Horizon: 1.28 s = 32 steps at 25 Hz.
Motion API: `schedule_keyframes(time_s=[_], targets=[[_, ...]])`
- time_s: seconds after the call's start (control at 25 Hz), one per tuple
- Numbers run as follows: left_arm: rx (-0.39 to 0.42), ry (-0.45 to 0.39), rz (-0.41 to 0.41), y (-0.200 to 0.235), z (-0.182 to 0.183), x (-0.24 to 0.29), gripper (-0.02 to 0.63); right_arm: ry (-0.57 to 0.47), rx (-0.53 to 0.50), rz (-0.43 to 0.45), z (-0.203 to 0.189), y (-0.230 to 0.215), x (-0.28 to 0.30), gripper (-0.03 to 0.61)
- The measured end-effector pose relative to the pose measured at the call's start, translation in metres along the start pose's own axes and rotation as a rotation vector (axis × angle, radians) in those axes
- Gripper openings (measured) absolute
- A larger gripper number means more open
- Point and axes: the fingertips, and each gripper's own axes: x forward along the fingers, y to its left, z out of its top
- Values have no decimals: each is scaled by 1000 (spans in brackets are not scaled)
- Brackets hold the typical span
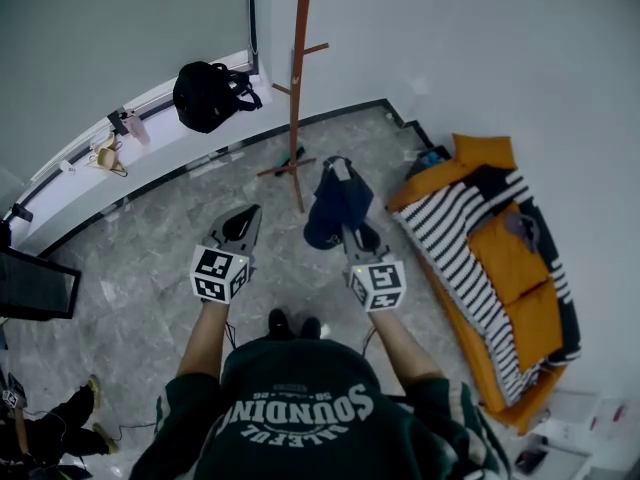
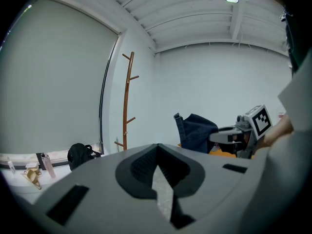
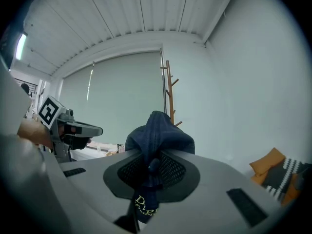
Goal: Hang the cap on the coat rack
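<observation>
While the cap (image 1: 338, 200) hangs bunched from the right gripper (image 1: 352, 232), whose jaws are closed down on a fold of its dark blue fabric, it sits out in front of the person and well short of the coat rack (image 1: 296, 88); the left gripper (image 1: 243, 224) is held alongside with its jaws brought together on nothing. The likeliest trouble is the grip itself: only a pinch of cloth is caught, so a quick lift could let the cap slide out onto the floor (image 1: 150, 268); crumpled like this, its opening may not face a peg (image 1: 315, 48), and it could glance off one of those short, upward-slanting arms; a push against the slim coat rack might also rock it.
</observation>
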Motion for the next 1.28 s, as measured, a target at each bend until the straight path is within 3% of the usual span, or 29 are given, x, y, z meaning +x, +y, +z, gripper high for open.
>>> schedule_keyframes(time_s=[1.28], targets=[[2, -4, -42, 81, -7, 14, 2, -2, 29, -48, 6, 29, 64, 44]])
